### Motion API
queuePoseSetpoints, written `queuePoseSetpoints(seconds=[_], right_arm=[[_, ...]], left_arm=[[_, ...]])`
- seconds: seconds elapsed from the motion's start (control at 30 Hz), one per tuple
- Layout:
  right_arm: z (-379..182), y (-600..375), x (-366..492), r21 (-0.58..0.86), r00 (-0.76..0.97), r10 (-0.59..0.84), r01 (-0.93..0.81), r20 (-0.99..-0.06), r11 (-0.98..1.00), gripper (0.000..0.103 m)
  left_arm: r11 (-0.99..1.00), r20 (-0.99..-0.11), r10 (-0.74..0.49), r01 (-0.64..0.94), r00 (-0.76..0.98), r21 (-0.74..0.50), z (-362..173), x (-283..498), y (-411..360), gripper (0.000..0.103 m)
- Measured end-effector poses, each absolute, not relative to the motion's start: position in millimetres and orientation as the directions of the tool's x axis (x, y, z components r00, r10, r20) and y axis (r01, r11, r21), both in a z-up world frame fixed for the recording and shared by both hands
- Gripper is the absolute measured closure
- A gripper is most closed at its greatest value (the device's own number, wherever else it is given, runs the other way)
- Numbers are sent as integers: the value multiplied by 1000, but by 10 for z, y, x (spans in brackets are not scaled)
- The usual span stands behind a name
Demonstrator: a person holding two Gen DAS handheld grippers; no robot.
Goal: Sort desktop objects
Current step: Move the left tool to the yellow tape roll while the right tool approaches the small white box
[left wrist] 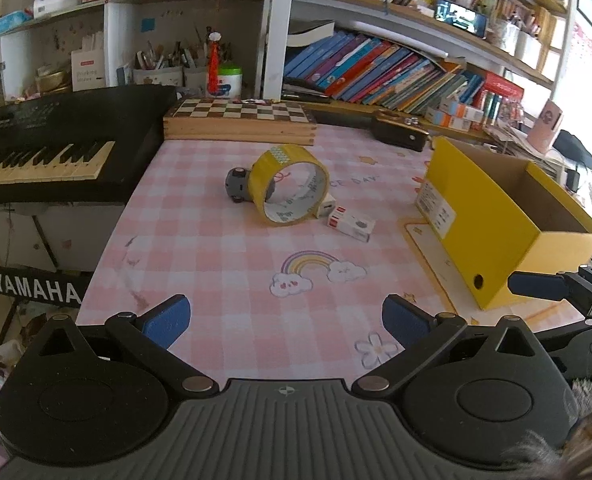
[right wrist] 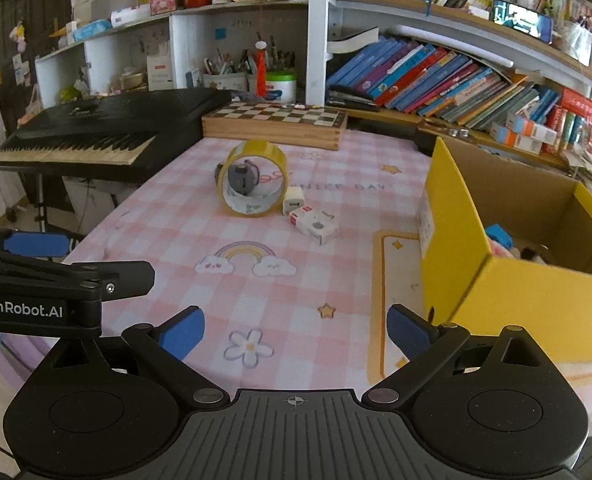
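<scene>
A yellow tape roll (left wrist: 291, 188) (right wrist: 253, 184) stands on edge mid-table. A small grey round gadget (left wrist: 237, 184) (right wrist: 241, 178) lies behind it. A white charger plug (right wrist: 293, 201) (left wrist: 328, 206) and a small white carton (left wrist: 352, 224) (right wrist: 315, 225) lie to its right. An open yellow cardboard box (left wrist: 492, 236) (right wrist: 508, 292) stands at the right, with a blue item (right wrist: 498, 236) and other things inside. My left gripper (left wrist: 285, 320) is open and empty above the near table. My right gripper (right wrist: 296, 332) is open and empty beside the box.
A black Yamaha keyboard (left wrist: 43, 148) (right wrist: 107, 128) borders the table on the left. A wooden chessboard box (left wrist: 239, 120) (right wrist: 275, 122) lies at the back. Shelves with books (left wrist: 388, 72) and pen cups stand behind. The pink checked tablecloth (left wrist: 235, 256) covers the table.
</scene>
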State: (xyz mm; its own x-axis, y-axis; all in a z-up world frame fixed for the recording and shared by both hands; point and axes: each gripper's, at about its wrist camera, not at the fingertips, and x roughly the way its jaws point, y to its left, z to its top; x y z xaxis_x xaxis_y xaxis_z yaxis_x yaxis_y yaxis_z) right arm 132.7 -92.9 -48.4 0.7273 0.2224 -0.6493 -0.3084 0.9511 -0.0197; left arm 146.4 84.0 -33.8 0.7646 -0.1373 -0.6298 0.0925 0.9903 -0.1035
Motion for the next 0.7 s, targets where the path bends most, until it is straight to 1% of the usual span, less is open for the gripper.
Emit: queuePoseSetpoints(seconds=[0.43,0.7], right_arm=[[-585,-906,1971,-1,700,251,-338,-668,941,4],[-623,-907,2295,7,705,228,-302,-671,953,5]], left_arm=[[992,-648,-107,37,754,-120,-358,2103,762,0],[991,-650,-103,19,753,-135,-367,2454,704,0]])
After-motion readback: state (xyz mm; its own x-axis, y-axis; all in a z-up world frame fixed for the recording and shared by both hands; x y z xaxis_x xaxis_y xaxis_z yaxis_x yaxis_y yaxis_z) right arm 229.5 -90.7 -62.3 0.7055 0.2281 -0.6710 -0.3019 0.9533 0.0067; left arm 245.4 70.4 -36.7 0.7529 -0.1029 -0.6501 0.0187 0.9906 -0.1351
